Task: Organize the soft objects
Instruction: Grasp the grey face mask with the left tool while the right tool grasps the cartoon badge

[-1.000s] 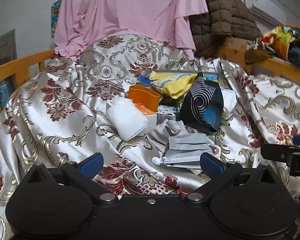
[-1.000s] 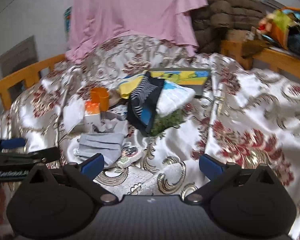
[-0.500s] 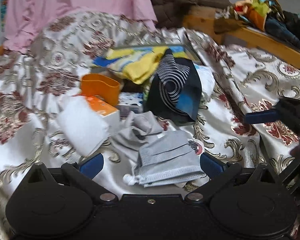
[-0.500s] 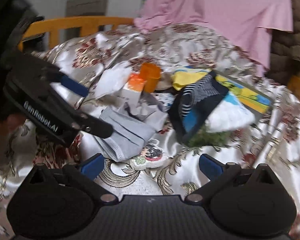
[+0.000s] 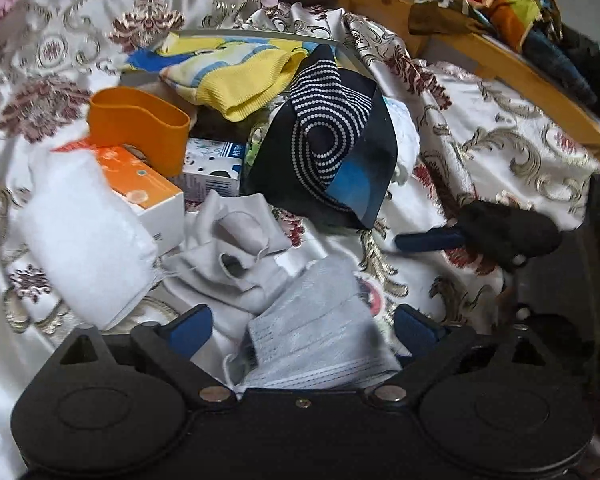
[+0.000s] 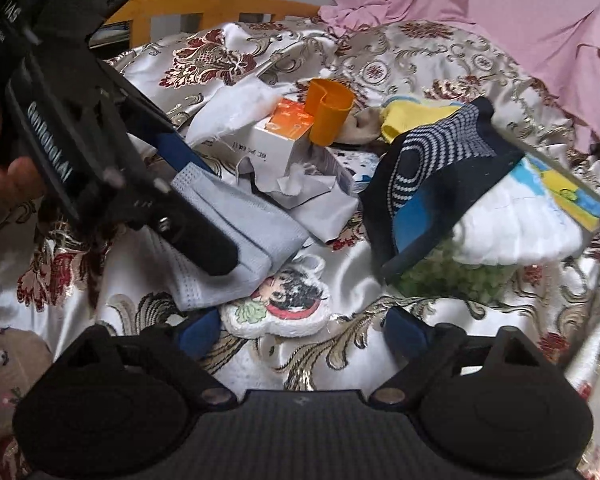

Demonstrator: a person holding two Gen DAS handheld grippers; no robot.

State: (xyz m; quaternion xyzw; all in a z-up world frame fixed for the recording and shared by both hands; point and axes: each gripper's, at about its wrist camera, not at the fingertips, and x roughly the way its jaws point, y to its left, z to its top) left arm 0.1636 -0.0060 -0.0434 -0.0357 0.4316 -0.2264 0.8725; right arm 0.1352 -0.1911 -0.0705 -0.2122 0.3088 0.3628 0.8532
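Note:
A pile of soft things lies on the floral satin bedspread. A grey face mask sits between the blue pads of my left gripper, whose jaws are closing and do not visibly press on it. The right wrist view shows that gripper straddling the mask. My right gripper hovers over a small cartoon plush patch; its jaws are closing, clear of the patch. A crumpled grey cloth, a white cloth, a dark dotted sock and a yellow sock lie beyond.
An orange cup, an orange-and-white box and a small printed carton sit among the cloths. A wooden bed rail runs along the right, with colourful clothes on it. Pink fabric hangs behind. A hand holds the left gripper.
Both grippers have tilted down and closed in on the pile. The mask now lies between the left fingers, the cartoon patch lies before the right ones, and both pairs of jaws have narrowed slightly.

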